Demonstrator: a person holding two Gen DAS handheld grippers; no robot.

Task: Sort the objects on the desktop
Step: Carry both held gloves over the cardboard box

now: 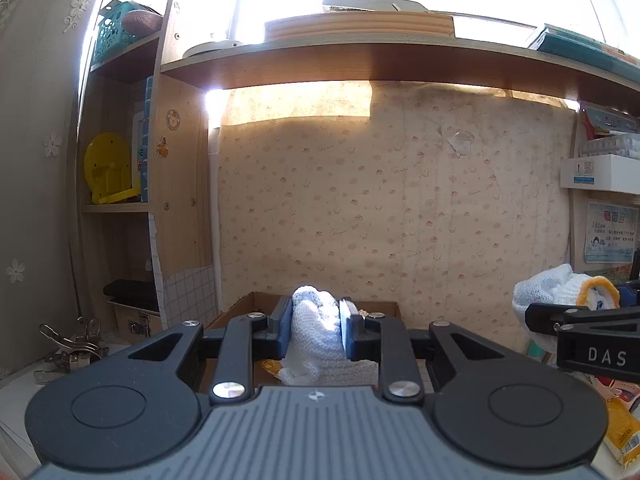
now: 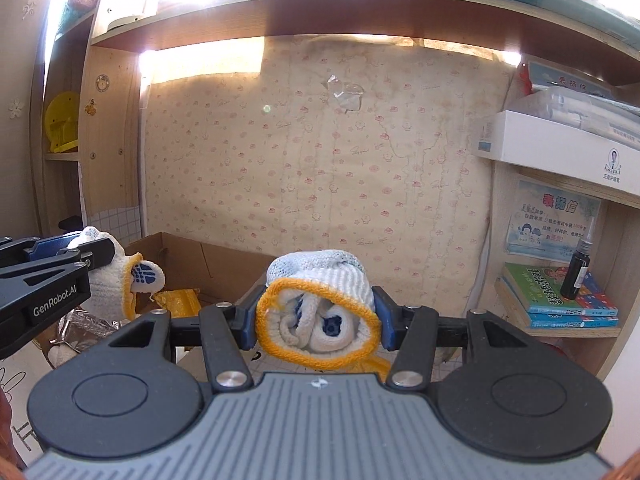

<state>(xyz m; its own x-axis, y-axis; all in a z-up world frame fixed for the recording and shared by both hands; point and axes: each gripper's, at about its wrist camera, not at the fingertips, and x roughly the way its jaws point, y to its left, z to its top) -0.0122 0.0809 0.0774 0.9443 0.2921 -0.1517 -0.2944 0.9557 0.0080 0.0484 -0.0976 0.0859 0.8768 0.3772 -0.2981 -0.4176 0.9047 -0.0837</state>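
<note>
Left wrist view: the left gripper (image 1: 316, 330) is clamping a white knitted glove (image 1: 320, 336) between its blue pads, the jaws drawn in as far as the fabric allows. The glove is bulging above the pads and hanging below them. Just beyond the fingertips an open cardboard box (image 1: 240, 308) is sitting on the worktop, with the patterned wall covering (image 1: 380, 200) rising behind it. Metal clips (image 1: 72, 348) are lying well off to the gripper's left.

To the right of this gripper, the right gripper (image 1: 560, 312) is reaching in from the edge, carrying a second glove (image 1: 568, 288) with a yellow cuff.

Right wrist view: the right gripper (image 2: 318, 312) is squeezing a rolled white glove (image 2: 320, 312) at moderate width, the yellow-edged cuff facing the camera and blue-dotted fabric showing inside the roll. The cardboard box (image 2: 200, 256) is lying ahead and slightly left of the fingertips. Farther left, the left gripper (image 2: 86, 252) is holding its glove (image 2: 120, 276) over the box edge. To the right, a stack of books (image 2: 560, 300) and a dark bottle (image 2: 576, 272) are standing on a low shelf.
</note>
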